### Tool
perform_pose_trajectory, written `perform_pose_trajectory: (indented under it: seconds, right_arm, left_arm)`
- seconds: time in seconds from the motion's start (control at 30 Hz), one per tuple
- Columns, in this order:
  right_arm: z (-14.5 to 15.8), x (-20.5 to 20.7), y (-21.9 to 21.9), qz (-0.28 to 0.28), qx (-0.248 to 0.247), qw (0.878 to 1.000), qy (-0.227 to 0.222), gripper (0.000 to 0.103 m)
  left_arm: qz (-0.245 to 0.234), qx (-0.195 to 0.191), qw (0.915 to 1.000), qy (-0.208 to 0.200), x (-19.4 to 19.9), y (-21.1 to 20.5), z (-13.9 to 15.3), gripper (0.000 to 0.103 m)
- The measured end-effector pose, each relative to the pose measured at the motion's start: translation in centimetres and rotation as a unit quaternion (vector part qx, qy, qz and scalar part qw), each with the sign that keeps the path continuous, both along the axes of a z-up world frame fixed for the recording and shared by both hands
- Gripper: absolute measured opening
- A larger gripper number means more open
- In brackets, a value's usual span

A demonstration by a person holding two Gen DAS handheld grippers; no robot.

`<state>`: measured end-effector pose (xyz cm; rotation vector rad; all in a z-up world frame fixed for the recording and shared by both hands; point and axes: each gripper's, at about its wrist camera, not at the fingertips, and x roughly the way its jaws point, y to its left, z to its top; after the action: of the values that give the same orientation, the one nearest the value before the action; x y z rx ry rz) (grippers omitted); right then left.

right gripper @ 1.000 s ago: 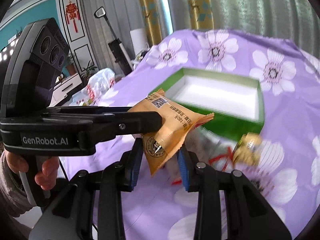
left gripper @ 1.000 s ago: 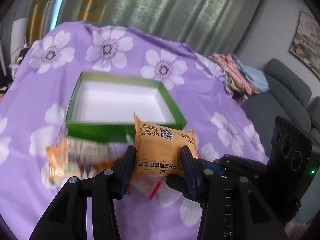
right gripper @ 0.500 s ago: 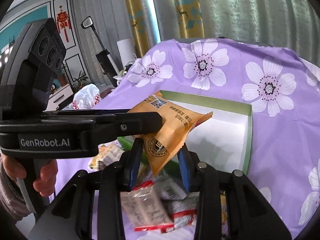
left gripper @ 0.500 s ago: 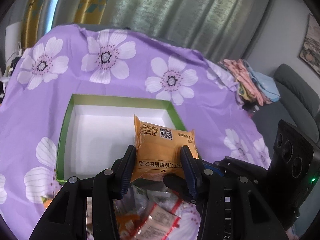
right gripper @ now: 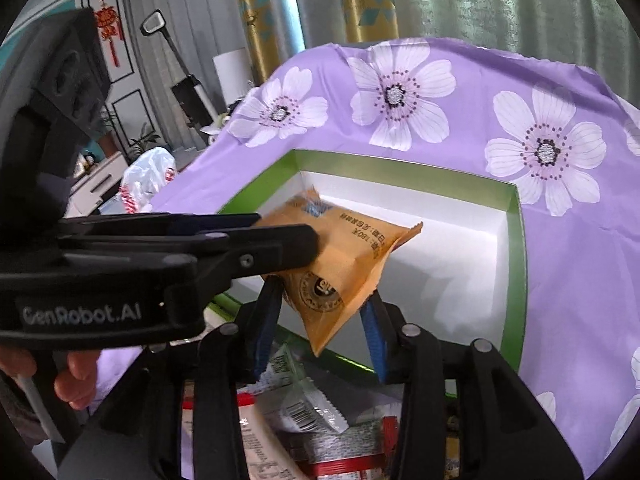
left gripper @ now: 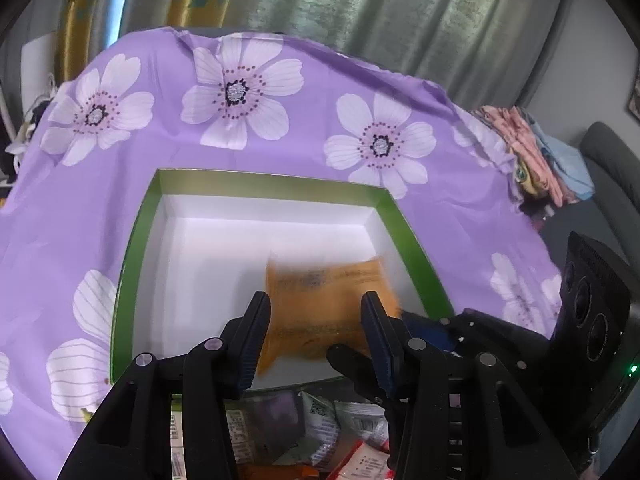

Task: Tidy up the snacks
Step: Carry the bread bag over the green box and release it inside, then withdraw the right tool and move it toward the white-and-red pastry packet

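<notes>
An orange snack packet (left gripper: 328, 300) hangs over the white inside of the green box (left gripper: 404, 224), blurred as it drops. My left gripper (left gripper: 316, 304) straddles it with its jaws opening and a gap showing beside each pad. In the right wrist view the same packet (right gripper: 340, 264) sits tilted between the fingers of my right gripper (right gripper: 322, 300), whose jaws are also opening and stand off its sides. The left gripper (right gripper: 272, 232) reaches in from the left against the packet's top. The box (right gripper: 516, 240) holds nothing else.
A heap of loose snack packets (left gripper: 320, 420) (right gripper: 304, 408) lies on the purple flowered cloth (left gripper: 240, 140) just in front of the box. Folded clothes (left gripper: 532, 152) and a grey sofa (left gripper: 608, 168) are at the right. A hand (right gripper: 76, 376) grips the left gripper's handle.
Both grippers have carried the packet forward from above the snack heap to over the box. Their jaws have widened, and the packet has slipped lower and blurred.
</notes>
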<state>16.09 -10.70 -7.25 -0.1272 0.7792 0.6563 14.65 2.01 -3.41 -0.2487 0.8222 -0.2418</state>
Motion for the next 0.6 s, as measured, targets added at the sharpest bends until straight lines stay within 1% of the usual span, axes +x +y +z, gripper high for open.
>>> perform_pose_trajectory:
  seconds: [0.03, 0.07, 0.1, 0.13, 0.27, 0.37, 0.43, 0.6]
  right_arm:
    - [0.0, 0.0, -0.1, -0.003, 0.001, 1.000, 0.000, 0.047]
    - [0.0, -0.1, -0.4, -0.007, 0.004, 1.000, -0.001, 0.050]
    - [0.1, -0.2, -0.5, -0.011, 0.004, 1.000, -0.003, 0.055]
    - [0.3, -0.5, -0.8, -0.014, 0.005, 1.000, -0.006, 0.058]
    - [0.9, -1.6, -1.6, -0.020, 0.009, 1.000, -0.013, 0.060]
    - [1.7, -3.0, -2.4, -0.025, 0.013, 0.999, -0.025, 0.066]
    - [2.2, -3.9, -3.1, -0.029, 0.019, 0.999, -0.028, 0.070]
    - [3.5, -6.6, -4.3, -0.034, 0.030, 0.998, -0.041, 0.077]
  left_arm:
    - [0.004, 0.005, 1.0000, -0.002, -0.1, 0.0, 0.1, 0.062]
    - [0.008, 0.013, 0.9999, -0.005, -0.3, 0.0, 0.2, 0.075]
    - [0.010, 0.019, 0.9997, -0.008, -0.4, -0.1, 0.4, 0.078]
    - [0.012, 0.025, 0.9995, -0.015, -0.8, -0.2, 0.6, 0.079]
    - [0.015, 0.042, 0.9986, -0.028, -1.9, -0.4, 1.7, 0.081]
    - [0.021, 0.059, 0.9971, -0.041, -3.1, -0.6, 2.6, 0.082]
    - [0.023, 0.063, 0.9966, -0.047, -3.8, -0.6, 3.0, 0.082]
    - [0.029, 0.075, 0.9950, -0.058, -5.8, -1.0, 4.2, 0.082]
